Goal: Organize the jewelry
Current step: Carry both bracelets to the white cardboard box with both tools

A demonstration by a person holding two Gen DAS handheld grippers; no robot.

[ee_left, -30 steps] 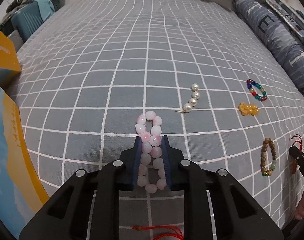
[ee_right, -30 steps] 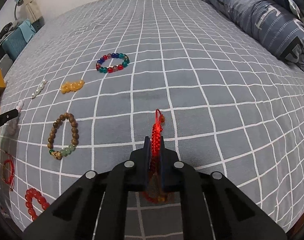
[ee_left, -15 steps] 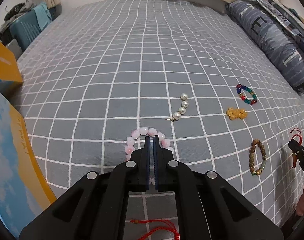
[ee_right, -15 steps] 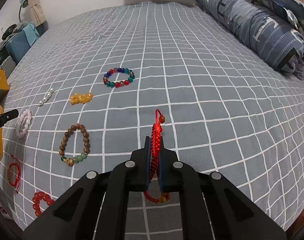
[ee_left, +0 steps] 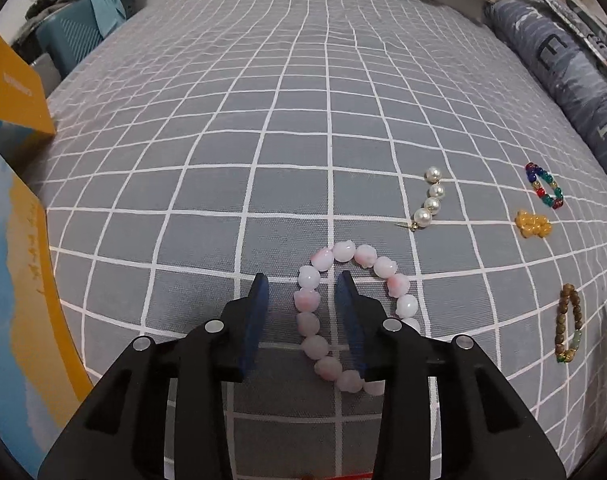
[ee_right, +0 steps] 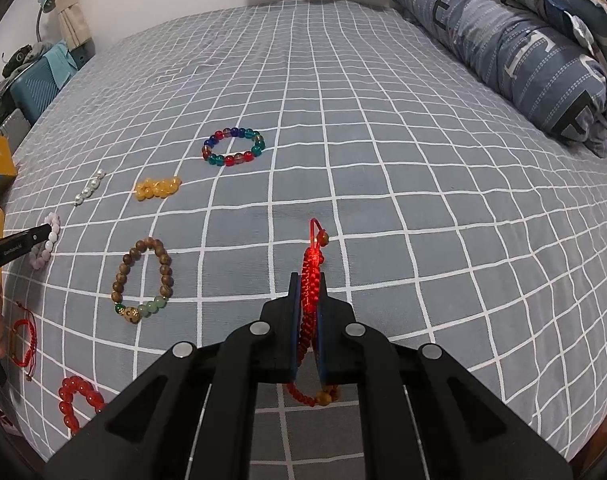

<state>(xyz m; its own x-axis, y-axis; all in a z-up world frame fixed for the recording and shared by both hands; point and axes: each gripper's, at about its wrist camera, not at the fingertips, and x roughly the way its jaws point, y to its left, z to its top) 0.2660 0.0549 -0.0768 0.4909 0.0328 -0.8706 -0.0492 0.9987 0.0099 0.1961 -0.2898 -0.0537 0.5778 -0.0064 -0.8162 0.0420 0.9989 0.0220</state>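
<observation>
A pink bead bracelet (ee_left: 345, 254) lies flat on the grey checked bedspread (ee_left: 263, 140). My left gripper (ee_left: 302, 284) is open over it, one side of the loop between the fingers. It also shows in the right wrist view (ee_right: 49, 240). My right gripper (ee_right: 308, 282) is shut on a red braided cord bracelet (ee_right: 312, 268), held above the bed. Laid out are a pearl strand (ee_left: 429, 202), a yellow bead cluster (ee_left: 533, 224), a multicolour glass bracelet (ee_right: 233, 146) and a brown wooden bracelet (ee_right: 143, 280).
A red bead bracelet (ee_right: 77, 400) and a thin red cord bracelet (ee_right: 23, 340) lie near the bed's front left. An orange and blue box (ee_left: 15, 280) stands at the left. Blue pillows (ee_right: 523, 52) lie along the right edge.
My left gripper has opened and let go of the pink bracelet, which now lies spread in a loop. My right gripper keeps its hold on the red cord bracelet.
</observation>
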